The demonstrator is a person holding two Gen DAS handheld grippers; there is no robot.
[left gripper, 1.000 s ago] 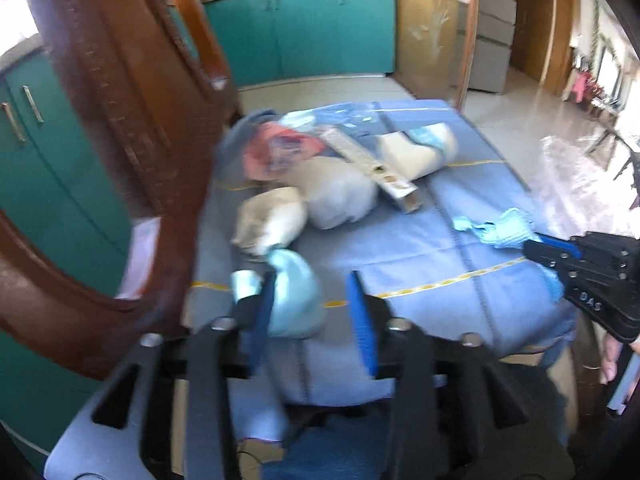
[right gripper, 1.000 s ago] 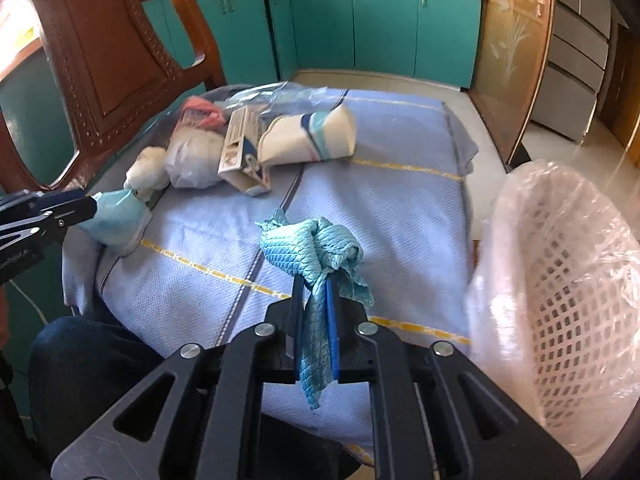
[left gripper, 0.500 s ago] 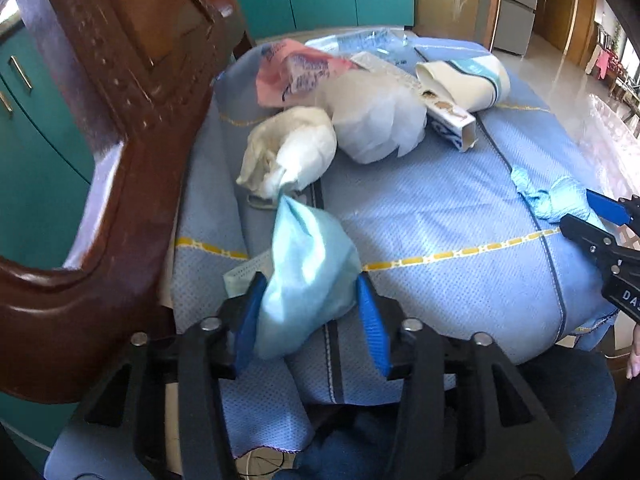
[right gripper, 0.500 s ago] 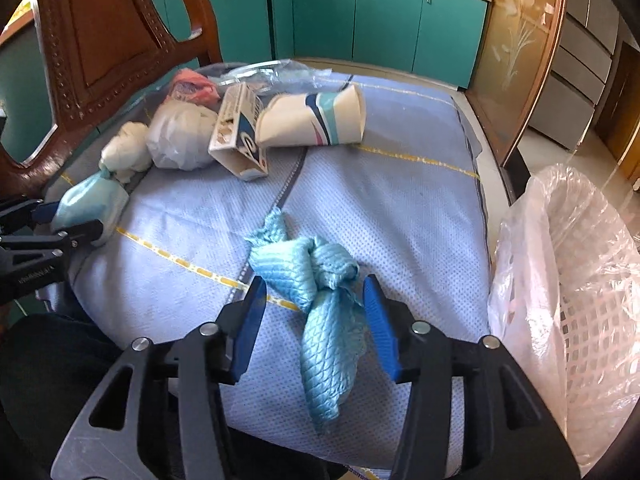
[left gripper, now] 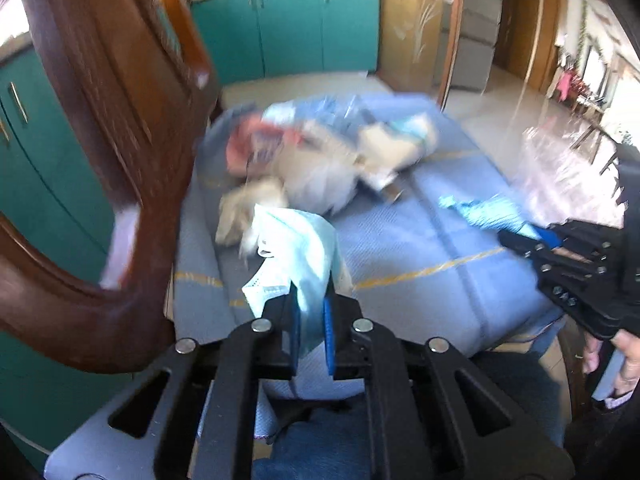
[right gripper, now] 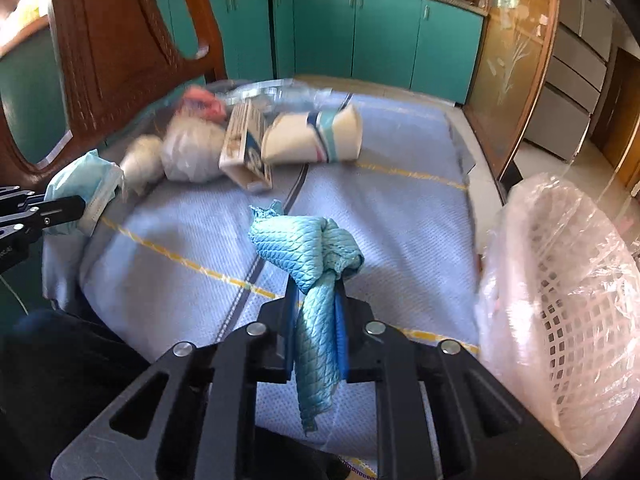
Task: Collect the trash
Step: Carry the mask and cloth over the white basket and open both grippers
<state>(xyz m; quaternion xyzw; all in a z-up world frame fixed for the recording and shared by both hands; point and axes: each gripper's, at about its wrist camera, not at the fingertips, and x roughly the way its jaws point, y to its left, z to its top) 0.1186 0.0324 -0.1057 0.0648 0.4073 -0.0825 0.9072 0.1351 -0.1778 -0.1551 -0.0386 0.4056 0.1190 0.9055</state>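
My left gripper (left gripper: pixel 311 312) has just closed its blue fingers (left gripper: pixel 329 322) on a crumpled pale-blue disposable face mask (left gripper: pixel 298 248), which stands up out of the grip over the near left edge of the table (right gripper: pixel 384 216), covered in a light-blue woven cloth with yellow stripes. My right gripper (right gripper: pixel 316 320) has likewise just closed; its fingers (right gripper: pixel 341 328) pinch a knotted turquoise quilted rag (right gripper: pixel 310 248), the knot above the fingers and a tail hanging below them.

The only container I see is a white plastic lattice basket lined with a clear plastic bag (right gripper: pixel 568 304), off the table's right edge, beside my right gripper. I cannot make out anything inside it; the liner blurs the view.

At the far left of the table the rest of the trash lies heaped: a flattened white paper cup with teal band (right gripper: pixel 316 138), a small white-and-blue cardboard box (right gripper: pixel 244 148) touching it, two white crumpled wads (right gripper: pixel 192 152), a pink wrapper (right gripper: pixel 200 100) and clear plastic film (right gripper: pixel 272 90). A carved brown wooden chair back (right gripper: pixel 116 40) stands to the left.
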